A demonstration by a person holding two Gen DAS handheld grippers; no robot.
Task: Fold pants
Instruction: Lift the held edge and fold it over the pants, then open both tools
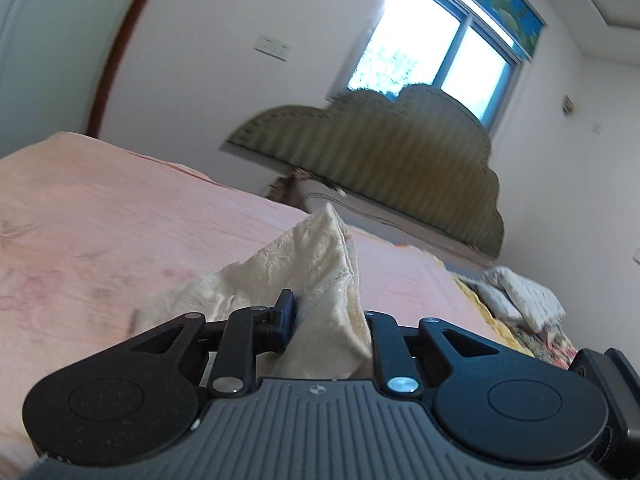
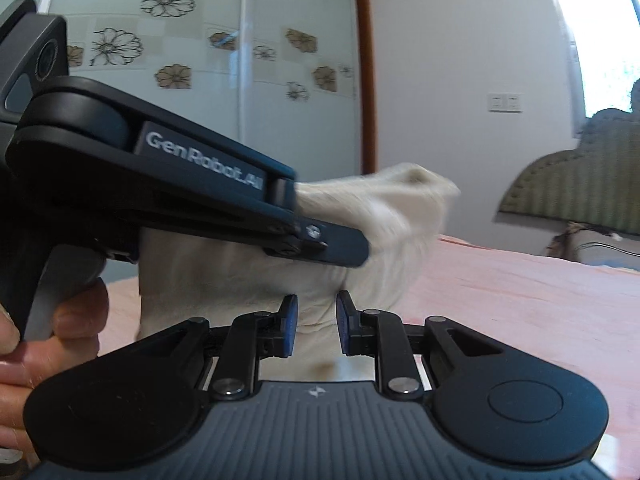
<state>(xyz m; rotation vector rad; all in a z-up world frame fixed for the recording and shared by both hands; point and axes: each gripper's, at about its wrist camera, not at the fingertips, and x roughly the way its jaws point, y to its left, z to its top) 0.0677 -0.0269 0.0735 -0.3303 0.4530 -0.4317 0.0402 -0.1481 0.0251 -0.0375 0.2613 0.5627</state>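
The pants (image 1: 316, 264) are cream, fuzzy cloth, lifted off the pink bed sheet (image 1: 120, 232). My left gripper (image 1: 330, 320) is shut on a bunched fold of them; cloth fills the jaws and hides the right fingertip. In the right wrist view the left gripper (image 2: 332, 236) crosses from the left and holds the pants (image 2: 380, 240) up, with cloth hanging below it. My right gripper (image 2: 316, 322) is open just below that hanging cloth, with a narrow gap between its blue pads (image 2: 290, 320) and nothing in them.
A green padded headboard (image 1: 380, 160) stands at the far end of the bed under a window (image 1: 432, 52). Folded cloths (image 1: 516, 292) lie at the right edge. A wardrobe with flower patterns (image 2: 180, 40) is behind. A hand (image 2: 60, 328) holds the left gripper's handle.
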